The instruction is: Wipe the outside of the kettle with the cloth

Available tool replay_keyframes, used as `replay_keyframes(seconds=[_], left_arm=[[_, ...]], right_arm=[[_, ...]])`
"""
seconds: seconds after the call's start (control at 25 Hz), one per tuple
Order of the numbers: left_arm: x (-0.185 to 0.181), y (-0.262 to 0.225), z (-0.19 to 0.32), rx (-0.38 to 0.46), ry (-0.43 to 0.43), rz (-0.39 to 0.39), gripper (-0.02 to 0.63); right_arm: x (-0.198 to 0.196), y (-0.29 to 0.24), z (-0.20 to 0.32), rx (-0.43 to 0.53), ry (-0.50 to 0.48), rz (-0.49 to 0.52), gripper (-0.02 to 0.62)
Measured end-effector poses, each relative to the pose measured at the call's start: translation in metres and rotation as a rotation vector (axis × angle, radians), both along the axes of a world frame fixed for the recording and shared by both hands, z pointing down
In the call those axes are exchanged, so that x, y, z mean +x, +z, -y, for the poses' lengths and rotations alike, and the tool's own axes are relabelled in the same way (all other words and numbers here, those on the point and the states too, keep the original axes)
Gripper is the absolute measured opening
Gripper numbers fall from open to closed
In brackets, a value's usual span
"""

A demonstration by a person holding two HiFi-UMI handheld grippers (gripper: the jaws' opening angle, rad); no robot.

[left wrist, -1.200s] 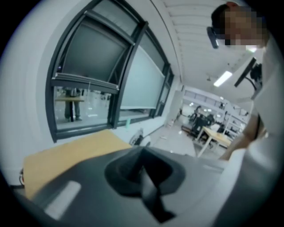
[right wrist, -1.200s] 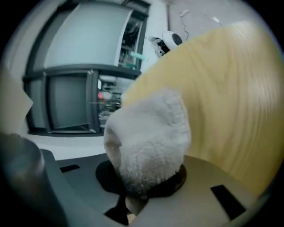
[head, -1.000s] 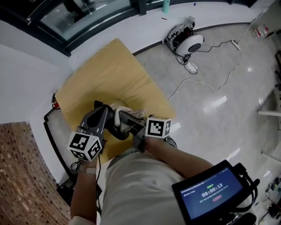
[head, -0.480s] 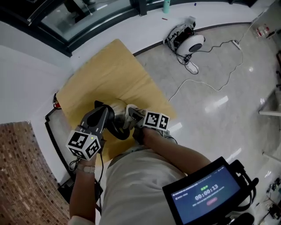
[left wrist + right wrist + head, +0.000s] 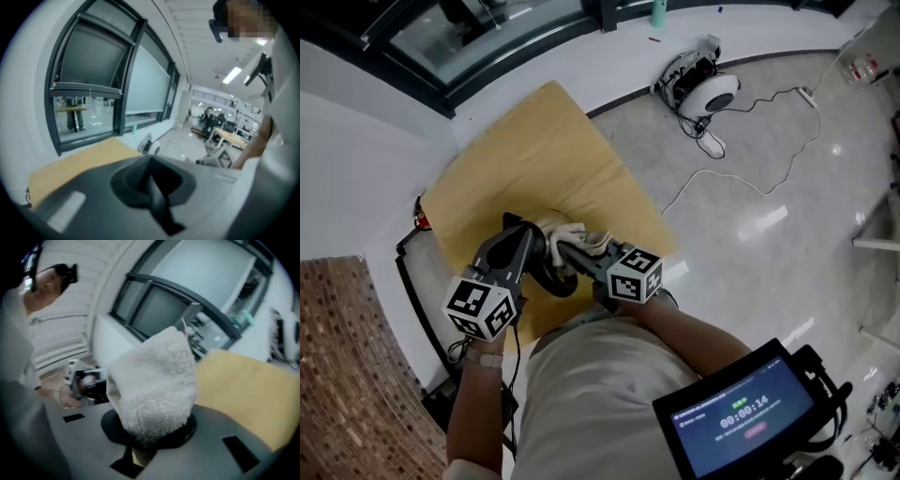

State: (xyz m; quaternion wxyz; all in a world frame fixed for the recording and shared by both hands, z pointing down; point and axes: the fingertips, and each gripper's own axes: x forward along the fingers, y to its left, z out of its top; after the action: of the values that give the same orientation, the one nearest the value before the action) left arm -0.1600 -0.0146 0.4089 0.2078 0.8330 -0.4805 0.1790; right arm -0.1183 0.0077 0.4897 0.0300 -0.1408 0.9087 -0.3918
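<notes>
The kettle [image 5: 549, 278] stands near the front edge of the yellow table [image 5: 534, 150]; only dark parts of it show between the two grippers. A white fluffy cloth [image 5: 572, 234] lies over its top, and my right gripper [image 5: 567, 251] is shut on it. In the right gripper view the cloth [image 5: 154, 380] bulges out of the right gripper [image 5: 145, 437] and hides what is behind. My left gripper [image 5: 530, 246] rests against the kettle's left side. In its own view the left gripper [image 5: 152, 183] looks shut, with no kettle visible.
A black frame [image 5: 408, 281] runs along the table's left edge. On the shiny floor at the back right lie a white round device [image 5: 708, 92] and trailing cables [image 5: 741, 178]. A screen [image 5: 741, 412] hangs at the person's chest. Windows line the far wall.
My right gripper pushed the cloth in over the kettle and then drew back toward the person, so the cloth slid across it. The left gripper has stayed in place.
</notes>
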Motion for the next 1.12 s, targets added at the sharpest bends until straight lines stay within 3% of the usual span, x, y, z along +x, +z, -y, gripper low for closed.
replay_keyframes(seconds=[0.04, 0.12, 0.2, 0.24, 0.28, 0.36, 0.48, 0.6, 0.64, 0.72, 0.76, 0.8, 0.88, 0.96, 1.0, 1.04, 1.12], left_arm=[[0.0, 0.0, -0.001, -0.002, 0.0, -0.003, -0.006], [0.001, -0.002, -0.003, 0.0, -0.001, 0.004, -0.006], [0.003, -0.003, -0.003, 0.008, 0.002, 0.023, -0.006], [0.004, -0.002, -0.002, 0.01, 0.004, 0.033, -0.006], [0.003, -0.002, -0.002, 0.011, 0.005, 0.043, -0.006], [-0.001, -0.001, -0.002, 0.008, 0.009, 0.057, -0.006], [-0.002, 0.0, -0.002, 0.008, 0.017, 0.072, -0.006], [-0.002, 0.003, -0.001, 0.01, 0.022, 0.09, -0.006], [-0.002, 0.004, -0.001, 0.01, 0.025, 0.092, -0.006], [-0.001, 0.007, 0.0, 0.011, 0.03, 0.086, -0.006], [-0.001, 0.008, -0.001, 0.012, 0.03, 0.083, -0.006], [-0.002, 0.008, -0.002, 0.013, 0.03, 0.083, -0.006], [-0.003, 0.01, -0.003, 0.012, 0.028, 0.089, -0.006], [-0.005, 0.011, -0.003, 0.007, 0.025, 0.086, -0.006], [-0.006, 0.012, -0.003, 0.007, 0.025, 0.086, -0.006], [-0.005, 0.012, -0.003, 0.007, 0.028, 0.089, -0.006], [-0.001, 0.011, -0.003, 0.007, 0.038, 0.1, -0.006]], right_arm=[[0.008, 0.034, 0.005, -0.085, 0.027, -0.071, 0.072], [0.016, 0.091, -0.01, -0.18, -0.06, -0.269, 0.072], [0.01, 0.102, -0.04, -0.132, -0.223, -0.42, 0.072], [0.004, 0.088, -0.053, -0.045, -0.29, -0.452, 0.072], [-0.003, 0.067, -0.063, 0.069, -0.341, -0.449, 0.073], [-0.014, 0.017, -0.071, 0.266, -0.358, -0.335, 0.072], [-0.018, -0.029, -0.056, 0.331, -0.264, -0.146, 0.072], [-0.017, -0.009, -0.052, 0.234, -0.308, -0.091, 0.072], [-0.015, 0.013, -0.054, 0.167, -0.35, -0.132, 0.072], [-0.009, 0.067, -0.061, 0.079, -0.449, -0.342, 0.072], [-0.008, 0.083, -0.065, 0.09, -0.495, -0.432, 0.072], [-0.011, 0.081, -0.07, 0.131, -0.533, -0.445, 0.072], [-0.02, 0.036, -0.075, 0.182, -0.567, -0.242, 0.072], [-0.025, 0.004, -0.07, 0.066, -0.56, -0.005, 0.071], [-0.025, 0.011, -0.069, -0.022, -0.566, 0.024, 0.071], [-0.023, 0.032, -0.071, -0.091, -0.582, -0.028, 0.071], [-0.017, 0.081, -0.079, -0.111, -0.627, -0.274, 0.071]])
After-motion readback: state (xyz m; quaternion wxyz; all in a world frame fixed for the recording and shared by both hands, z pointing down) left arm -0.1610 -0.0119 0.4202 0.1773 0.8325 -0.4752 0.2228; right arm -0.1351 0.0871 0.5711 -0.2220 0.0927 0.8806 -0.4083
